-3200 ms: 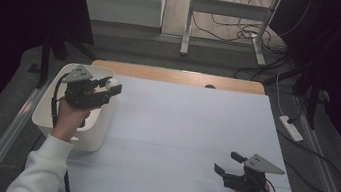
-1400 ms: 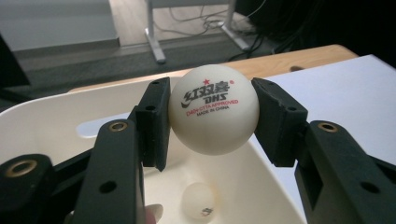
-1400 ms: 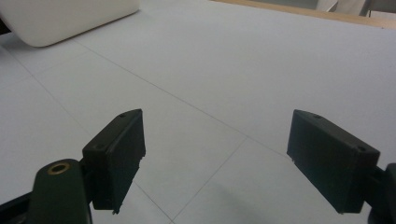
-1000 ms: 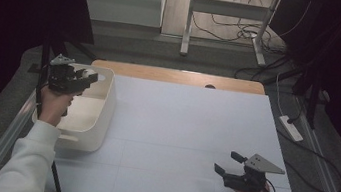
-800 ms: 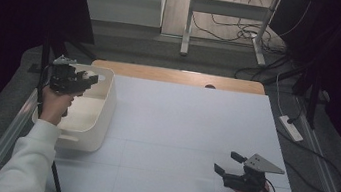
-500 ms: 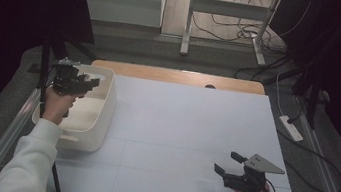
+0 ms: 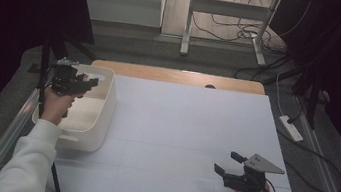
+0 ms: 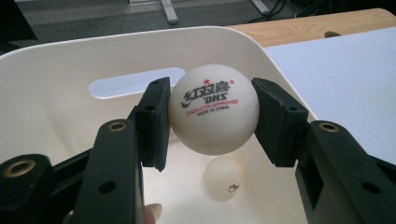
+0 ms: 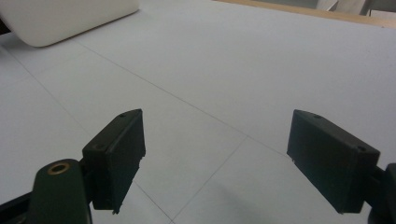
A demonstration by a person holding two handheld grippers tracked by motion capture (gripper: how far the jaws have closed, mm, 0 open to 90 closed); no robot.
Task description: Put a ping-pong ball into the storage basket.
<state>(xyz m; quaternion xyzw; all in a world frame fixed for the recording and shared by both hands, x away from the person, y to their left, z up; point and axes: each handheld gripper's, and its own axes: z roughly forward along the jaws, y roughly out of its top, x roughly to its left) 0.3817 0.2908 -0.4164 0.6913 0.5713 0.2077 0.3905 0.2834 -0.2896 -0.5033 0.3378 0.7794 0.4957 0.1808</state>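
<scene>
A white table-tennis ball with red and black print sits between the jaws of my left gripper, which is shut on it above the inside of a cream bin. A second white ball lies on the bin's floor below. In the high view the left gripper hangs over the bin at the table's left edge. My right gripper rests low at the front right of the white table, jaws open and empty; the right gripper faces bare table surface.
The bin's corner shows far off in the right gripper view. A wooden strip runs along the table's far edge. A white power strip and cables lie on the floor to the right.
My left gripper with the ball has drifted slightly back over the bin's far part. The right gripper has stayed still.
</scene>
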